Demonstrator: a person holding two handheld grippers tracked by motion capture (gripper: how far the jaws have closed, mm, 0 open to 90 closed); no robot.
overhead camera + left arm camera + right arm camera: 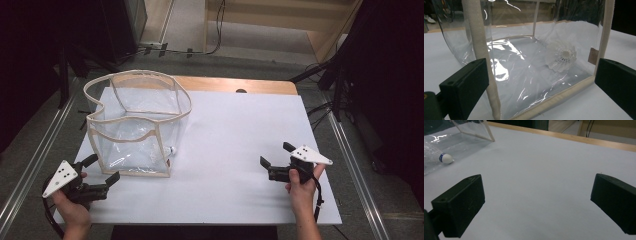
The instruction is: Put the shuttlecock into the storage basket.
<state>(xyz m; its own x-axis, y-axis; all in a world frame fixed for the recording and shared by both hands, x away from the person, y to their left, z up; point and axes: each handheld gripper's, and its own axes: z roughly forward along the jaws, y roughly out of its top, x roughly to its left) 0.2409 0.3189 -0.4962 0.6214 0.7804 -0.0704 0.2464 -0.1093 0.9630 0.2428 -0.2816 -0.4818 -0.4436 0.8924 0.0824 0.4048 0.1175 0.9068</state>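
Observation:
A clear plastic bag (135,125) with beige fabric trim stands open-topped on the left of the white table (240,125). A white shuttlecock (562,56) lies inside it near the right wall, and its cork tip (446,158) with a blue band presses against the plastic. My left gripper (104,168) is open just in front of the bag's near left corner, its jaws wide on either side of that face (477,37) without touching it. My right gripper (275,153) is open over bare table at the right, with nothing between its jaws and pointing toward the bag (471,130).
A wooden table edge (235,84) runs behind the white sheet. Metal rails (350,165) flank the table on both sides. Dark stand legs (320,75) and cables (215,30) lie on the floor beyond.

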